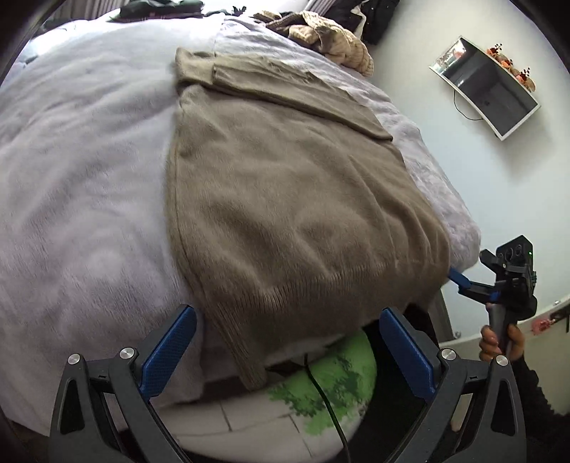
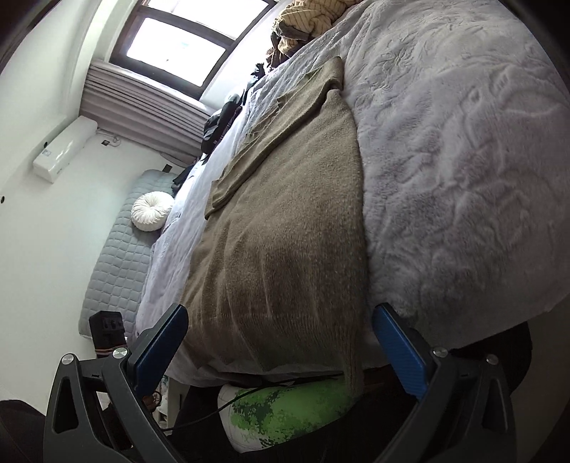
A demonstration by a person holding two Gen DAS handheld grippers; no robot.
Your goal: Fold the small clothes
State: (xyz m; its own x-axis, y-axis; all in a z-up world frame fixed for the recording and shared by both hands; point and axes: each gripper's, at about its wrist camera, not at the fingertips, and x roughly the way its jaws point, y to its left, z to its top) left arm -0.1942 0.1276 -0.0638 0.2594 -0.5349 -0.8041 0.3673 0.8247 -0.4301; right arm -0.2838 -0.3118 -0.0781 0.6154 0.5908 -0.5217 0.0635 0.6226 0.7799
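Sweater (image 1: 292,199) — tan, ribbed knit — on plush blanket (image 1: 89,185).

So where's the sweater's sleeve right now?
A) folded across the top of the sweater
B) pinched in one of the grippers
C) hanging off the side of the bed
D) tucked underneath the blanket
A: the sleeve lies folded flat across the upper part of the brown sweater, and both the left gripper and the right gripper are open and empty.

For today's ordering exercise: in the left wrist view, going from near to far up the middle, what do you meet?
green cushion → sweater → folded sleeve → clothes pile
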